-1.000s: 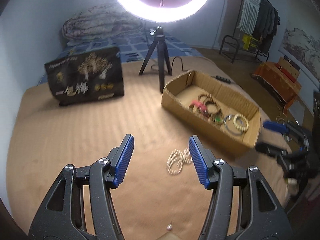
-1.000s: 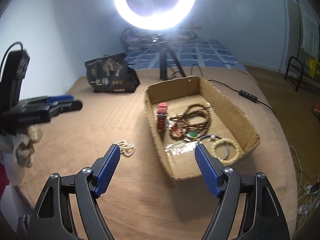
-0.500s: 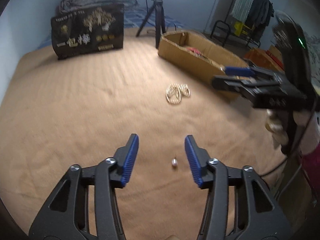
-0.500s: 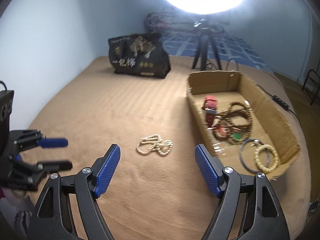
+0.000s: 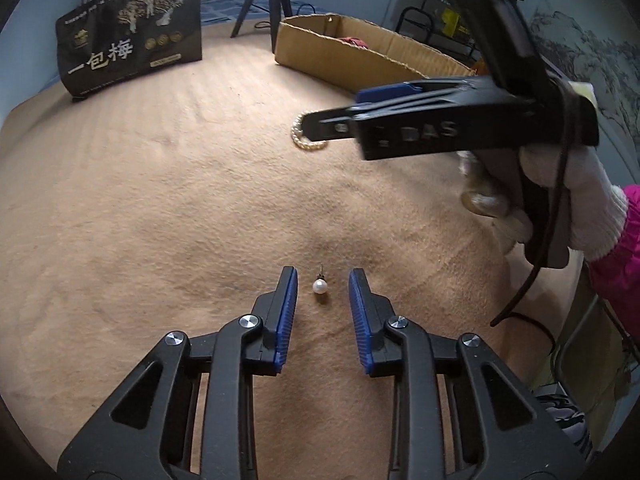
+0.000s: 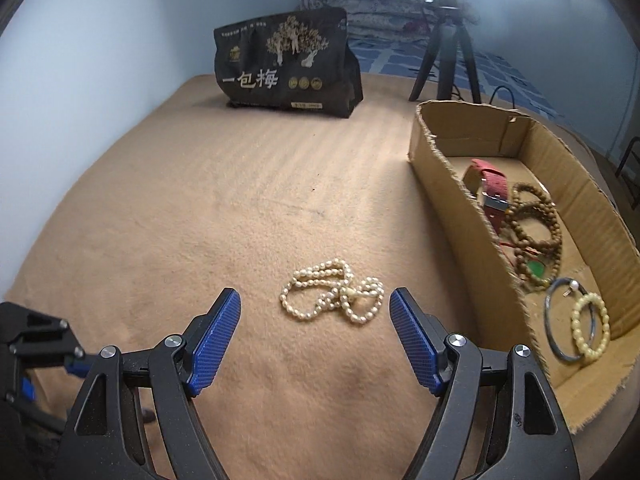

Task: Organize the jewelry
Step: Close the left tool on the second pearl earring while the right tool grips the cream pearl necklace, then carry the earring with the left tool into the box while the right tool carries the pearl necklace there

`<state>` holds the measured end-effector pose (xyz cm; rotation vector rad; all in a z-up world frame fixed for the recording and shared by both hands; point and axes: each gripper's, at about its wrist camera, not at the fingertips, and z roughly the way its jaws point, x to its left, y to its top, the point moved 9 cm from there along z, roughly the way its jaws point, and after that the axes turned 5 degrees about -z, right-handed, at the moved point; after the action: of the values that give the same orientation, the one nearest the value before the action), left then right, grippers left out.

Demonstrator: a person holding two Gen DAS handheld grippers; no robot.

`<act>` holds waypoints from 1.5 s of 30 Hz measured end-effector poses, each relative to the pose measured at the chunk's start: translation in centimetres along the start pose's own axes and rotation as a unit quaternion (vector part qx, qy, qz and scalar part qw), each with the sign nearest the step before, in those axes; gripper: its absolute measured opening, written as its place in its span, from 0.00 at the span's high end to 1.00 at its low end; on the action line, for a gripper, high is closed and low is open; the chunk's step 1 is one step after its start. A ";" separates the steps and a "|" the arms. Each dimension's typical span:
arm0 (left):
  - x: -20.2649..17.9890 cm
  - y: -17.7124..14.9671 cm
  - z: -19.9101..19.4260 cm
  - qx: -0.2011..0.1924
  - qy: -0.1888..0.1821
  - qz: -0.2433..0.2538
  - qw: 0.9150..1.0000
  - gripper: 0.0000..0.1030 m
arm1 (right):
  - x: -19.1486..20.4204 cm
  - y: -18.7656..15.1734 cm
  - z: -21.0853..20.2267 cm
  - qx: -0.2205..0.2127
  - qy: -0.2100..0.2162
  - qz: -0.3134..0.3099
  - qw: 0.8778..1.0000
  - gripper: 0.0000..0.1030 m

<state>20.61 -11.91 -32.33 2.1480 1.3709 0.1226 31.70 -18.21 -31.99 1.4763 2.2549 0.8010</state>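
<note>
Pearl earring (image 5: 320, 286) lies untouched between my left gripper's (image 5: 322, 280) closing pads; right gripper (image 6: 315, 304) hangs open over pearl necklace (image 6: 332, 294), beside cardboard box (image 6: 472, 216).

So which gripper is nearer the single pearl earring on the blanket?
Left. The left gripper has the pearl earring between its blue pads, not yet touching; its jaws have just been closing. The right gripper is farther up the blanket, open, at the pearl necklace.
</note>
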 end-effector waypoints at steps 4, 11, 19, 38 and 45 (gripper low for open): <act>-0.3 -0.2 0.3 0.001 0.003 0.015 1.000 0.79 | 0.2 0.3 1.3 0.010 -0.012 -0.010 1.000 0.25; -0.1 -0.7 1.3 0.009 0.013 0.025 1.000 0.83 | -0.1 0.3 2.7 0.020 -0.032 -0.017 0.999 0.25; 0.2 -0.7 1.6 0.006 0.023 0.026 0.999 0.93 | -0.8 0.3 3.9 0.034 -0.038 -0.010 0.999 0.25; 1.0 -0.5 0.5 -0.006 0.035 0.001 0.999 0.94 | 0.2 0.1 3.0 0.031 0.000 -0.004 1.000 0.93; 1.7 0.1 -0.7 -0.016 0.041 -0.017 0.999 0.94 | 0.7 0.3 0.7 0.011 0.003 -0.009 1.000 0.94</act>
<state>21.25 -10.16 -32.06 2.1122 1.4428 0.2210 32.00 -17.29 -32.32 1.4632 2.2849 0.7786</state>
